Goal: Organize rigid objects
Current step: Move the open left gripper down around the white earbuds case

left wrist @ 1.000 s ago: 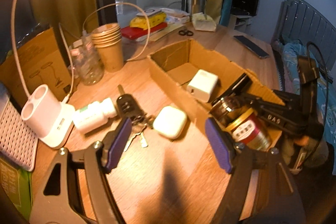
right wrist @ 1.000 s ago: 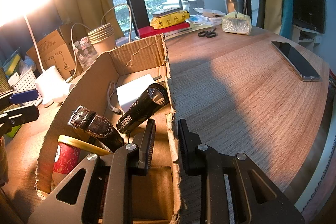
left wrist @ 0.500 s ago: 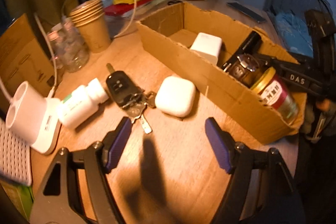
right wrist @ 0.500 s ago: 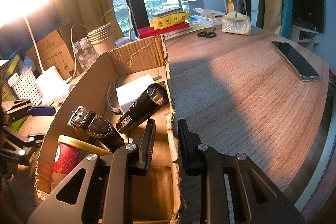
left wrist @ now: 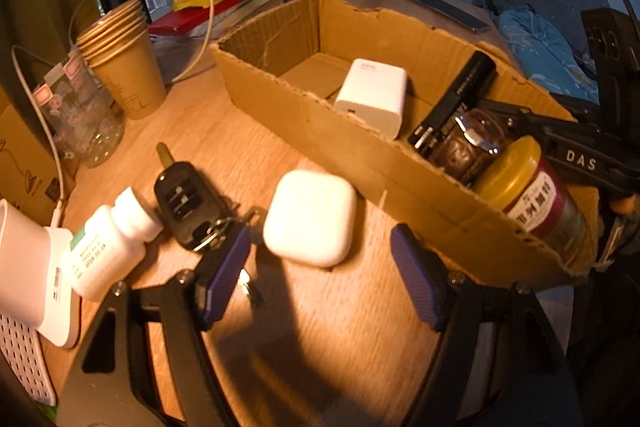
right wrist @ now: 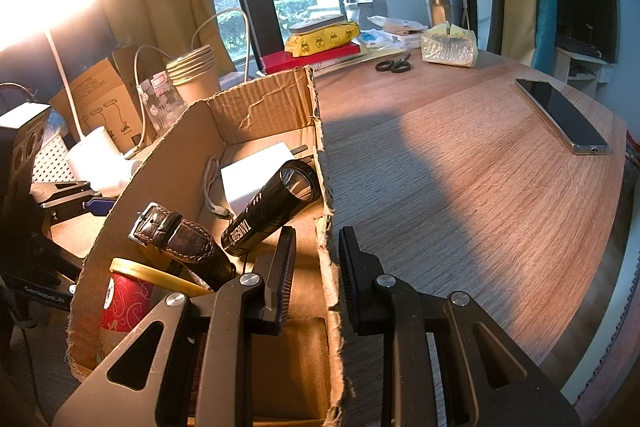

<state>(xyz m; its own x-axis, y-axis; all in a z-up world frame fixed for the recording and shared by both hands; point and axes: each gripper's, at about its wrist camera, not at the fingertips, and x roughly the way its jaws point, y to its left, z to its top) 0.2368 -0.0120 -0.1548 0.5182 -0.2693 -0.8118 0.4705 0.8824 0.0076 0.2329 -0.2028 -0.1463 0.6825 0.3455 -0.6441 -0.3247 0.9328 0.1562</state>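
A cardboard box (left wrist: 328, 143) on the wooden table holds a white charger (left wrist: 372, 95), a black flashlight (left wrist: 452, 107), a brown watch (left wrist: 468, 143) and a yellow-lidded jar (left wrist: 532, 195). Outside it lie a white earbud case (left wrist: 310, 217), a black car key with keys (left wrist: 184, 205) and a white pill bottle (left wrist: 106, 247). My left gripper (left wrist: 320, 267) is open, its fingers on either side of the earbud case, just short of it. My right gripper (right wrist: 316, 267) straddles the box's right wall (right wrist: 330, 267), nearly shut on it. The flashlight (right wrist: 272, 207) and watch (right wrist: 180, 239) show there too.
Stacked paper cups (left wrist: 124, 67), a glass jar (left wrist: 80, 119) and a white lamp base (left wrist: 32, 267) stand at the left. A phone (right wrist: 560, 115), scissors (right wrist: 392, 65), a tissue pack (right wrist: 448, 43) and books (right wrist: 320, 51) lie farther on the table.
My left gripper has moved forward and down toward the earbud case, which now lies between its open fingers. The right gripper has stayed on the box wall.
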